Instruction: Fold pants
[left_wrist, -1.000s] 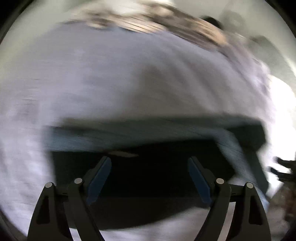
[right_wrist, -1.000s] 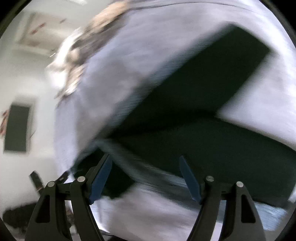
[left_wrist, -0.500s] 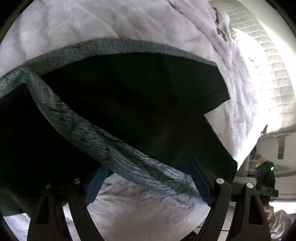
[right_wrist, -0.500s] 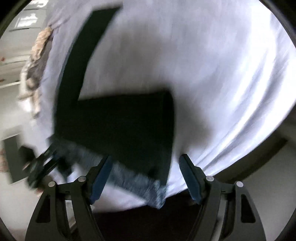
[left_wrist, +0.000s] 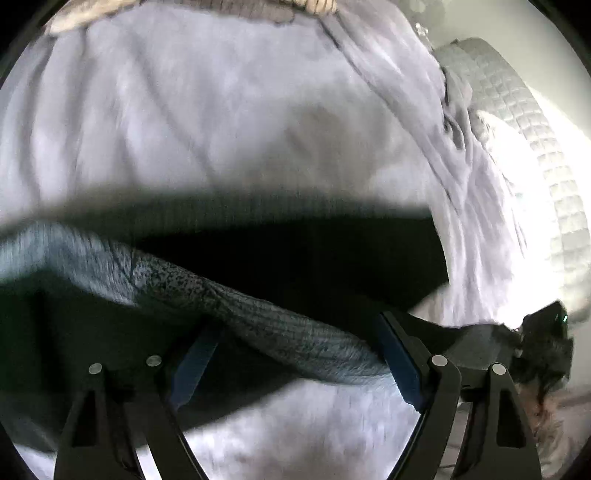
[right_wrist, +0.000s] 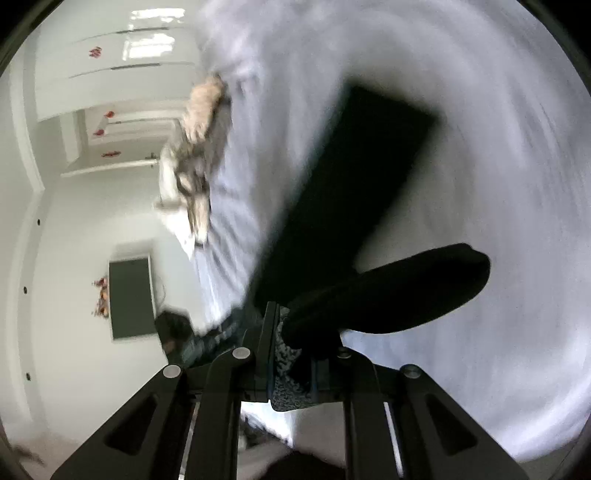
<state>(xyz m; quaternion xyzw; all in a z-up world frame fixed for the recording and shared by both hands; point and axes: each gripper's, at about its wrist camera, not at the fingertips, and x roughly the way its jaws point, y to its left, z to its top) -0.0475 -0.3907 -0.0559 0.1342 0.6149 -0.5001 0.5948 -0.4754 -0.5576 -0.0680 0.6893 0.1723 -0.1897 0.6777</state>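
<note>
Dark pants with a grey ribbed waistband lie on a pale lilac blanket. My left gripper is open, its blue-padded fingers either side of the waistband, which crosses between them. In the right wrist view the pants stretch away as one long leg, with a folded lobe lifted near the camera. My right gripper is shut on the speckled waistband edge.
A quilted white mattress edge shows at the right. A beige and grey throw lies at the bed's far end. White wardrobe doors and a dark screen are on the wall beyond.
My right gripper has shut on the waistband edge and lifted part of the pants. My left gripper stays open, and its view has swung over the waistband.
</note>
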